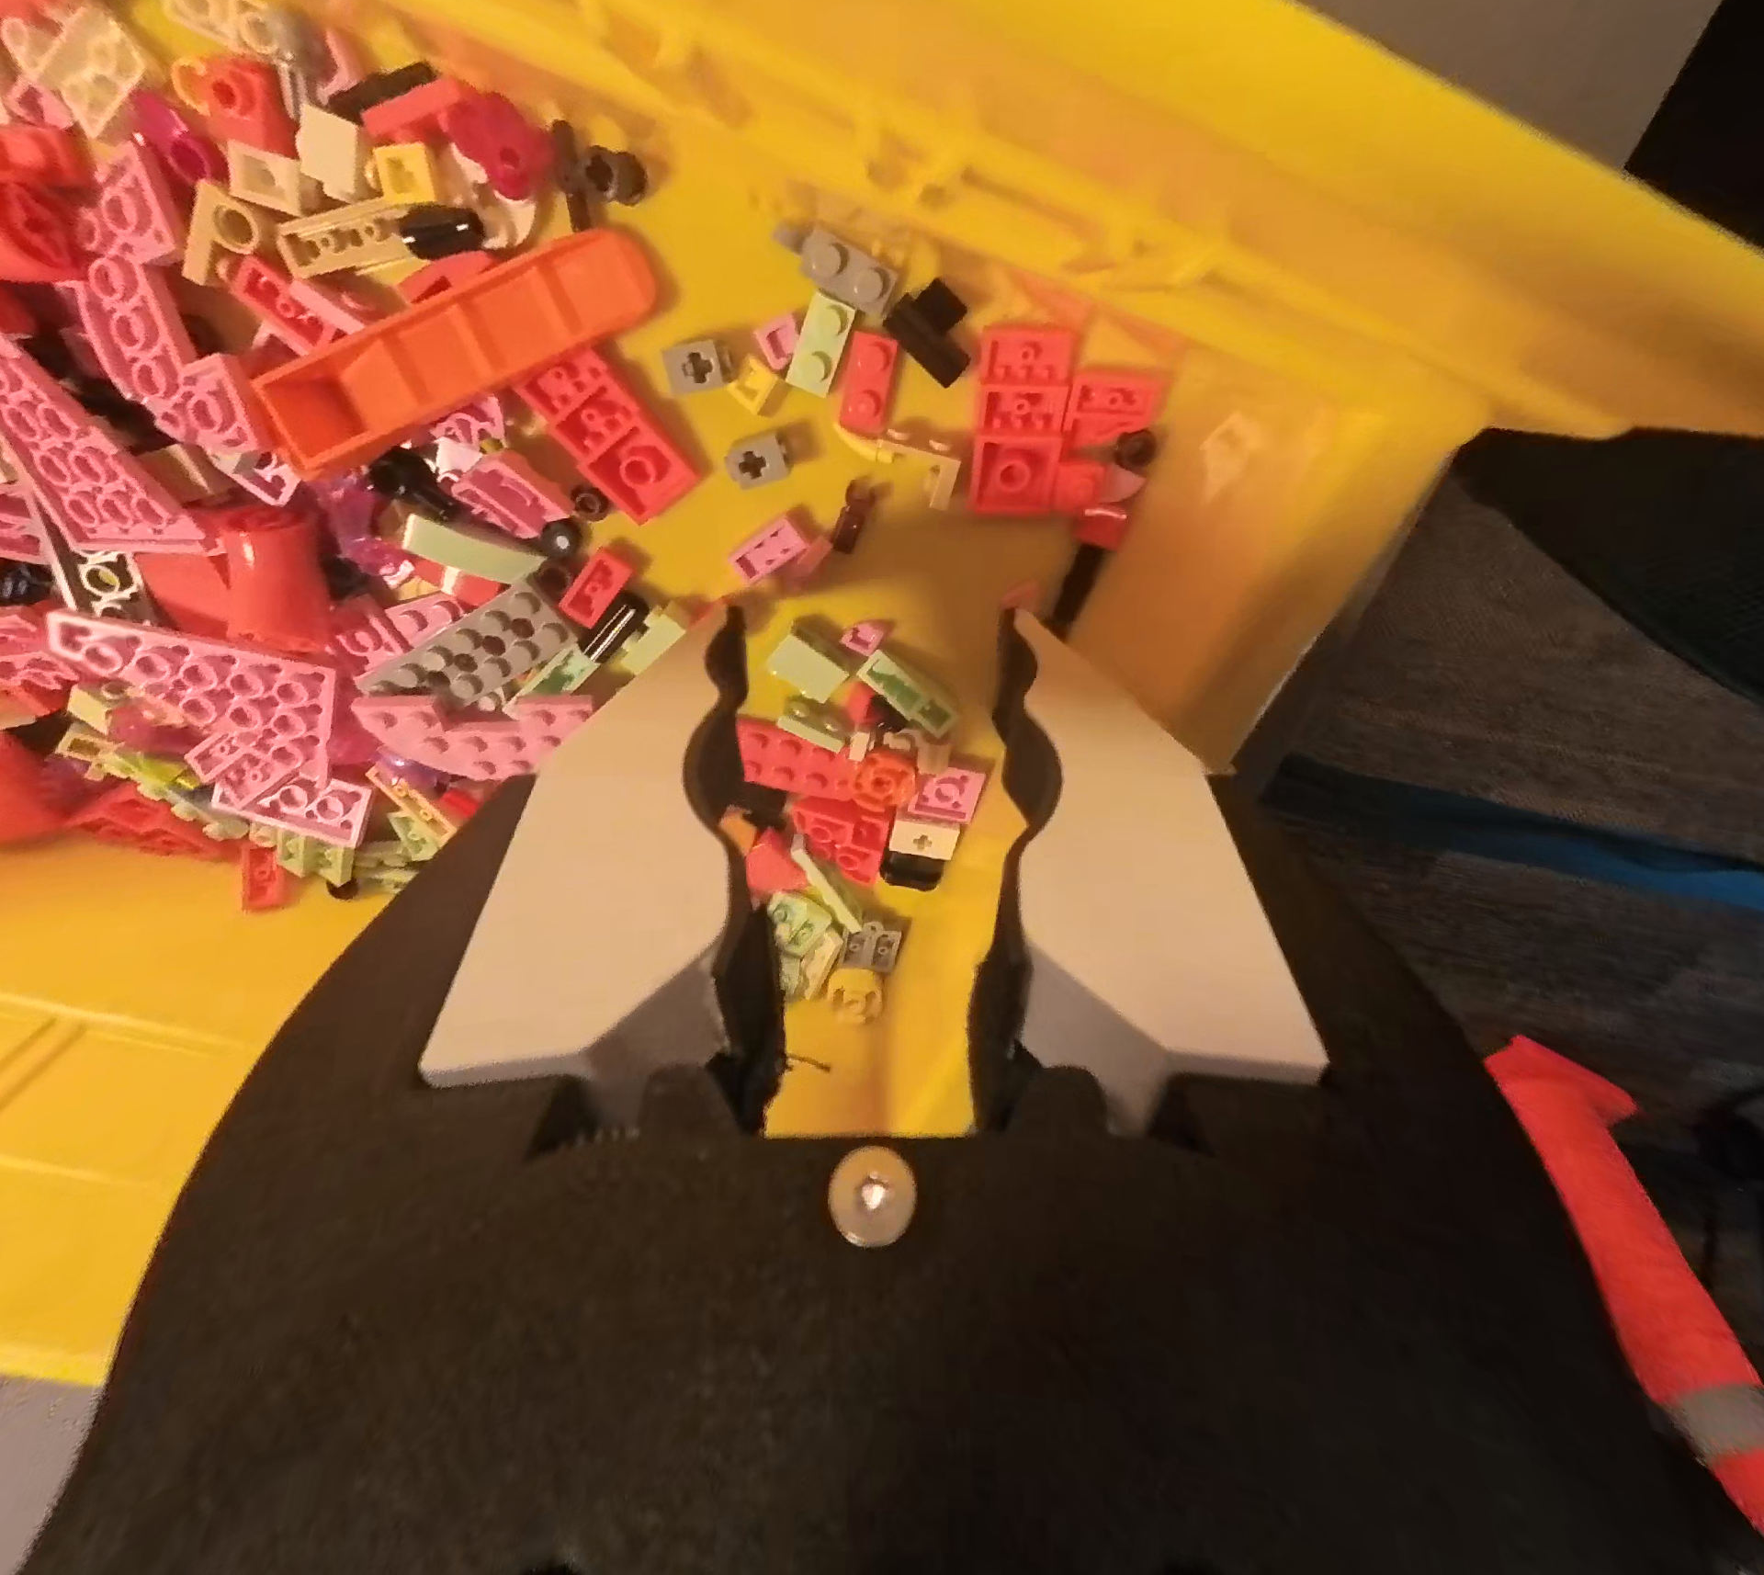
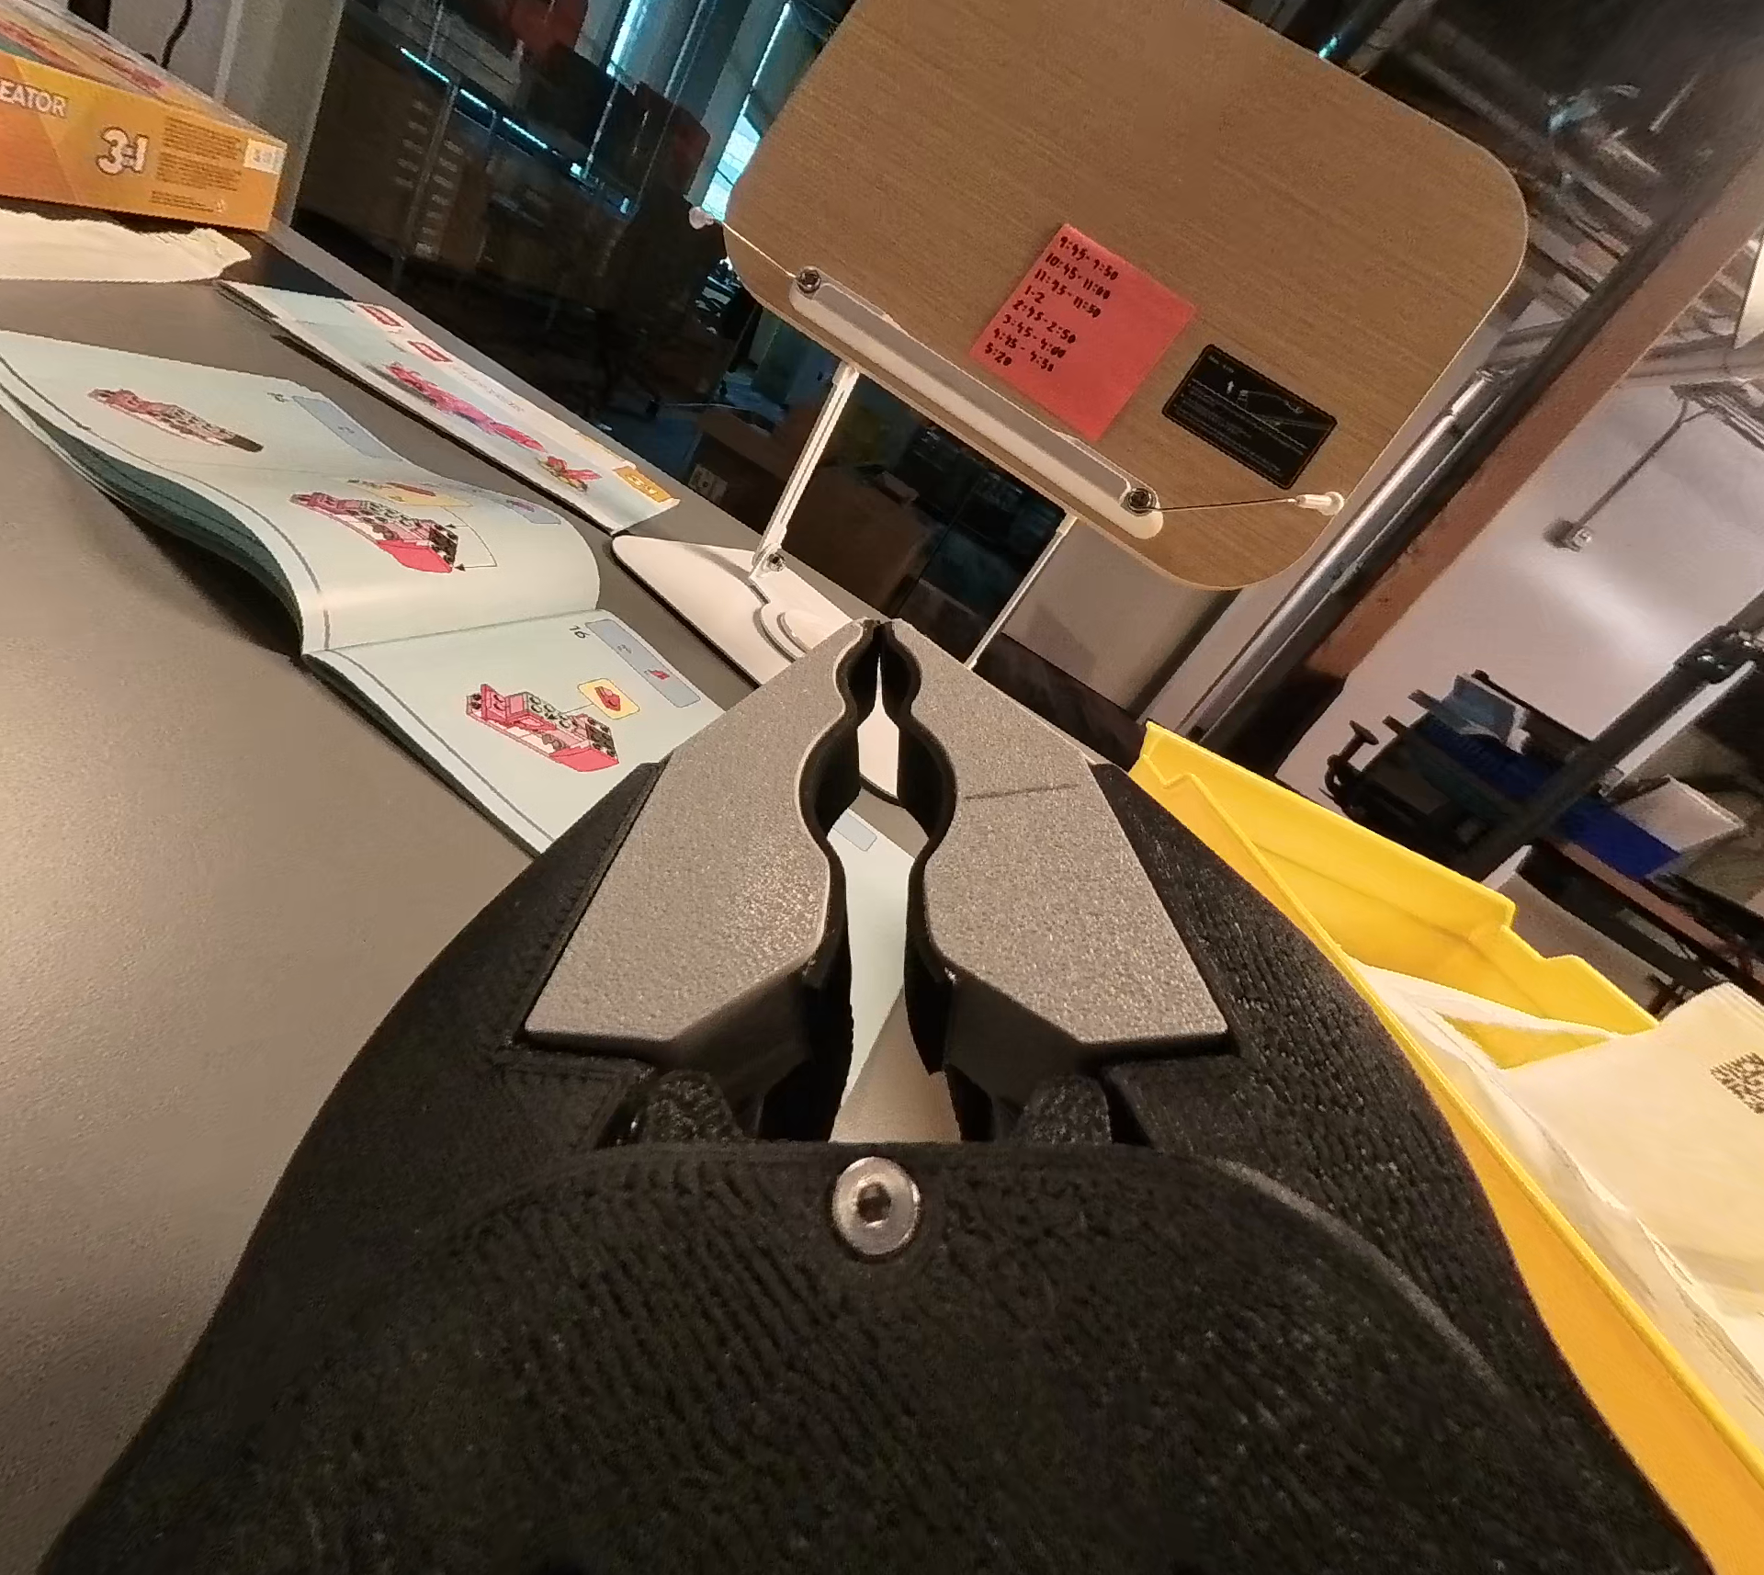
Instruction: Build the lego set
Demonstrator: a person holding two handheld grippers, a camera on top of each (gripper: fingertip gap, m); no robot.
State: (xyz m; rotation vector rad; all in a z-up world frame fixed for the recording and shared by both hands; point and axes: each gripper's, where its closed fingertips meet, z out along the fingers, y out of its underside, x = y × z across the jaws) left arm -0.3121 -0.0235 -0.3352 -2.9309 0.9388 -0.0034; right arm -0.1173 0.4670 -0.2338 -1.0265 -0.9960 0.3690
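My left gripper (image 1: pixel 873 622) is open, with nothing between its pads. It hangs above the floor of a yellow bin (image 1: pixel 955 126) that holds loose building bricks. A small cluster of pale green, red and pink bricks (image 1: pixel 850 756) lies on the bin floor below the gap between the fingers. A big heap of pink and red plates (image 1: pixel 162 498) with a long orange piece (image 1: pixel 458 345) fills the bin's left. My right gripper (image 2: pixel 880 627) is shut with its tips together and nothing in them, raised over a grey table (image 2: pixel 191 861) near an open instruction booklet (image 2: pixel 382 574).
A wooden book stand (image 2: pixel 1126 231) on a white base stands beyond the right gripper. A second booklet (image 2: pixel 458 393) and an orange box (image 2: pixel 143 164) lie at the table's left. A yellow bin (image 2: pixel 1336 889) with paper bags sits at right. Red fabric (image 1: pixel 1623 1243) lies outside the bin. Some 55 centimeters of space lies between my two pairs of fingers.
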